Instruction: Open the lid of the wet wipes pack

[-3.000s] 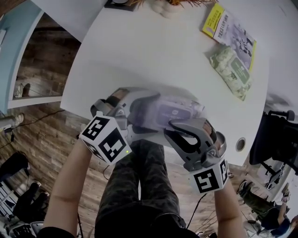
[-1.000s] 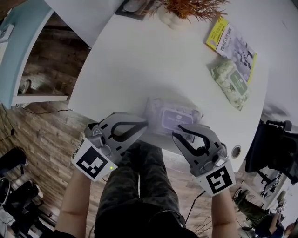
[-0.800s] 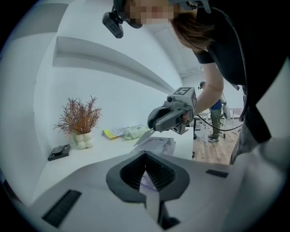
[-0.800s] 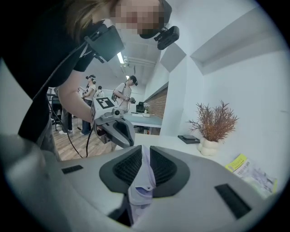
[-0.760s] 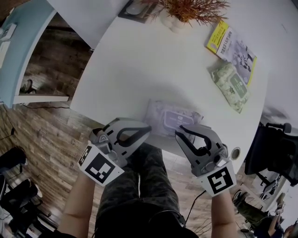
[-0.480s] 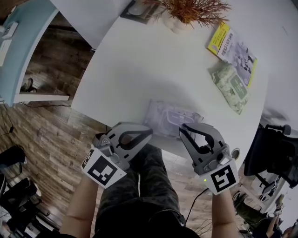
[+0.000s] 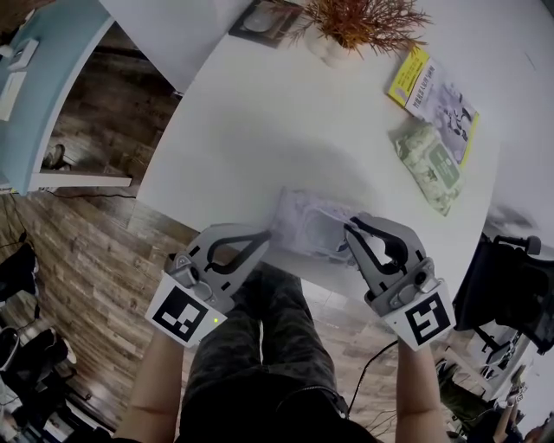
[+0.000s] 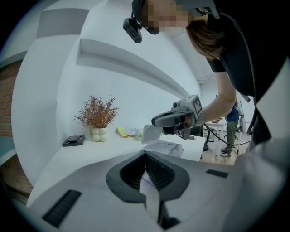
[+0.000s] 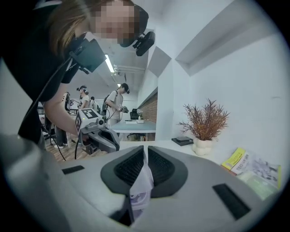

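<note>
The pale lavender wet wipes pack lies near the front edge of the white table. My left gripper is shut on the pack's left edge; in the left gripper view a thin white strip of wrapper sits pinched between its jaws. My right gripper is shut on the pack's lid flap, which stands raised above the pack. In the right gripper view the flap hangs between the pressed jaws, and the left gripper shows beyond.
At the table's back stand a dried plant in a white pot and a dark flat object. A yellow booklet and a green wipes pack lie at the right. The person's legs are under the front edge.
The right gripper's jaws have come together on the lid flap and the gripper has risen slightly, lifting the flap. The left gripper keeps its hold on the pack's edge.
</note>
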